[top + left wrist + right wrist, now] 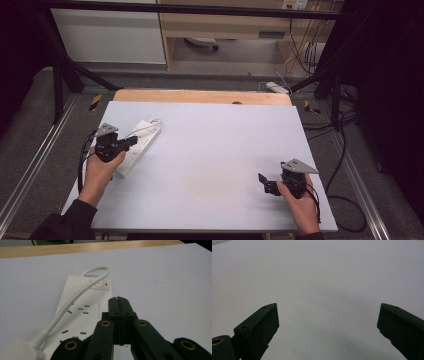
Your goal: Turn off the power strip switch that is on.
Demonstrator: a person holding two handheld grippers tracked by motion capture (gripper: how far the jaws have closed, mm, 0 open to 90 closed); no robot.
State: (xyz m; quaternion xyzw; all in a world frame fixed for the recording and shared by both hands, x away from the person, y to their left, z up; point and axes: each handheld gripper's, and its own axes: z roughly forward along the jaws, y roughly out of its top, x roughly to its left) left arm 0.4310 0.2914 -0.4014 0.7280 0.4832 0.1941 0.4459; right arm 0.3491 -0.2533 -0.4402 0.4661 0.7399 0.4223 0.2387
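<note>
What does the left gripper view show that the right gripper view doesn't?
Left gripper view alone: a white power strip with its switch, its white cable looping over it, and the left claw shut with nothing between its jaws, beside the strip's edge. Right gripper view alone: the right claw wide open over bare surface. Both: the white tabletop.

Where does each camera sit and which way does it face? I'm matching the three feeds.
High view: above the person's side, looking forward and down on the table; both forearms, left gripper, right gripper.
Left gripper view: rides that gripper, along shut fingers over the power strip.
Right gripper view: along open fingers, bare tabletop.
Shared: high and left gripper views both show the strip.
</note>
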